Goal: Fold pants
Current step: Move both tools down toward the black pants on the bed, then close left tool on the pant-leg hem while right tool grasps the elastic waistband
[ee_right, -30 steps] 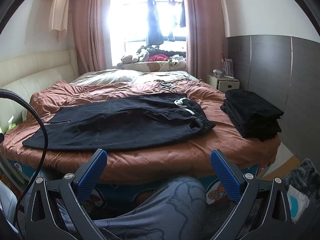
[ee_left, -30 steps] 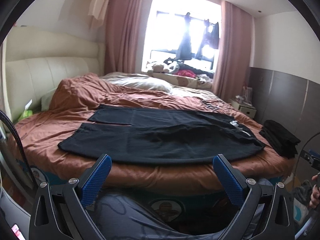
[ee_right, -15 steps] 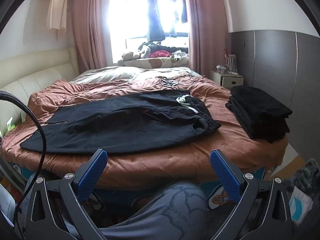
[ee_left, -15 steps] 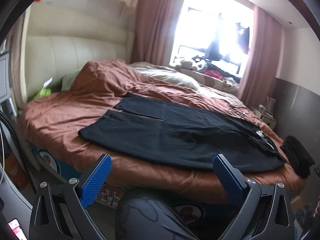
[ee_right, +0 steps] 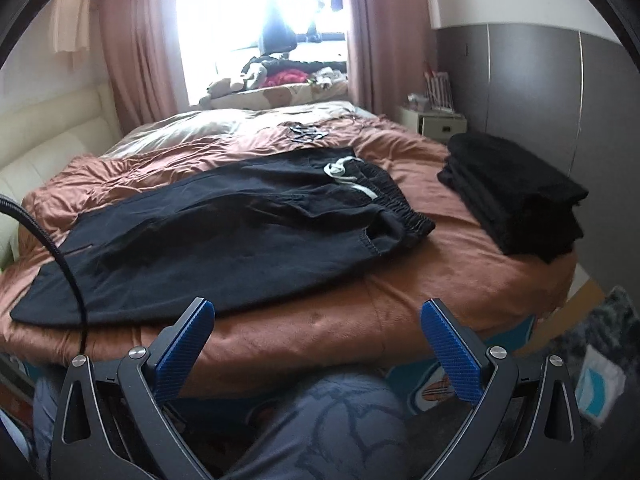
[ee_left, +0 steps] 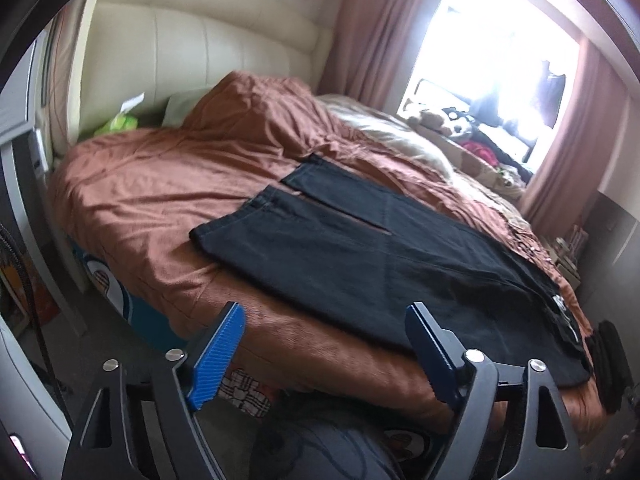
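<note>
Black gripper frames, blue ribbed pads point(ee_right: 182, 350)

The window point(ee_right: 256, 20) is blown out, so the hanging clothes point(ee_right: 278, 36) are mere silhouettes; the heap on the sill point(ee_right: 288, 74) is too small to identify.

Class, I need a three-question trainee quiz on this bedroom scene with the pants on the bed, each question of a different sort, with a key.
1. True or false: the pants lie spread flat on the bed, with neither the left gripper nor the right gripper touching them.
2. Which is beside the waistband, toward the grey wall? A) a folded black stack B) a laundry basket C) a pillow
3. Fill in: the drawstring at the waistband is ____ in colour.

Key: 1 true; 2 A; 3 white.
</note>
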The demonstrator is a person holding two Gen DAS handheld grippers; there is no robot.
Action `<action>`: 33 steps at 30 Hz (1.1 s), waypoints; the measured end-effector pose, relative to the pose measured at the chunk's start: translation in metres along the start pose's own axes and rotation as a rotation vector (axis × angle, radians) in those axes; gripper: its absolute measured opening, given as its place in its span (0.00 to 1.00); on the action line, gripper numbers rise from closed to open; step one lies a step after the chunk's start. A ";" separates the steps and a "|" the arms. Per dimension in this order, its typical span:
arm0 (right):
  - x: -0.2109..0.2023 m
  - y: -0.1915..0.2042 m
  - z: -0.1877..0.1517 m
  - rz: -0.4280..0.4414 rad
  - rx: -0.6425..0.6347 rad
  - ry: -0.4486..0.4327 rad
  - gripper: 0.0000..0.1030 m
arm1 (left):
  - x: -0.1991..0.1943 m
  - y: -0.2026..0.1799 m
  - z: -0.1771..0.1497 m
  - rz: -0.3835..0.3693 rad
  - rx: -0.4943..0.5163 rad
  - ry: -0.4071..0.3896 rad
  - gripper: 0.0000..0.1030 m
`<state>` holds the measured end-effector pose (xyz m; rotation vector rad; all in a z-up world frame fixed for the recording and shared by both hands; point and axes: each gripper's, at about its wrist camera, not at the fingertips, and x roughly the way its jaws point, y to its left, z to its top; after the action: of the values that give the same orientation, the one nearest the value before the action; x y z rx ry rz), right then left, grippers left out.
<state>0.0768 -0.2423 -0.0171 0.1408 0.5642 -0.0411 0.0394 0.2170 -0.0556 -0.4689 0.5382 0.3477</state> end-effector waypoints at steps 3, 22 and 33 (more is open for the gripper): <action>0.011 -0.004 0.012 0.023 0.043 0.031 1.00 | 0.019 0.011 0.003 0.000 -0.044 0.035 0.71; 0.101 -0.033 0.047 0.056 0.200 0.178 0.84 | 0.123 0.060 0.014 0.035 -0.265 0.205 0.44; 0.160 -0.067 0.055 0.078 0.362 0.257 0.73 | 0.153 0.089 0.033 0.122 -0.350 0.214 0.25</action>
<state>0.2359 -0.3166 -0.0648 0.5253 0.8042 -0.0495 0.1379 0.3381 -0.1463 -0.8199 0.7197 0.5158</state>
